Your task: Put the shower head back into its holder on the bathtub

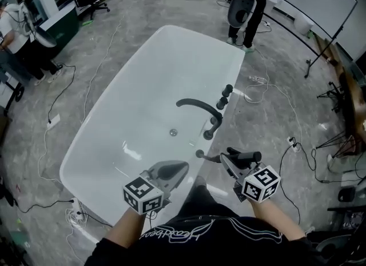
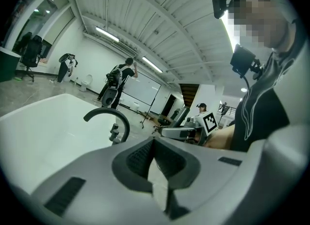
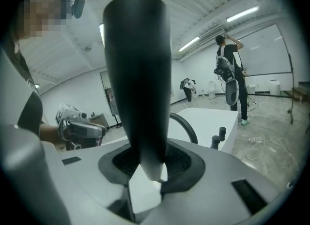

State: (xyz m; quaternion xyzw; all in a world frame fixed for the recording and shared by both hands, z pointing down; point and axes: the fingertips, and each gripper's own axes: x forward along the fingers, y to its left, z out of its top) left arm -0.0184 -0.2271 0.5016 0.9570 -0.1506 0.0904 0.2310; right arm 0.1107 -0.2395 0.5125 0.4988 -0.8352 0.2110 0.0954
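Observation:
The white bathtub [image 1: 114, 116] lies ahead, with a black curved spout [image 1: 197, 106] and black knobs [image 1: 222, 102] on its right rim. A small black fitting [image 1: 199, 154] sits on the rim nearer to me, and a thin hose leads from it toward my right gripper [image 1: 230, 156]. That gripper is shut on the black shower head [image 1: 250, 157], just right of the rim. In the right gripper view the shower head's handle [image 3: 138, 74] stands upright between the pads. My left gripper [image 1: 182, 167] is shut and empty over the tub's near end; its jaws [image 2: 155, 144] meet.
Cables [image 1: 269, 87] trail over the grey floor to the right of the tub. A person [image 1: 249, 7] stands beyond the tub's far end, another person [image 1: 17, 36] at far left. Tripods and stands [image 1: 337, 93] line the right side.

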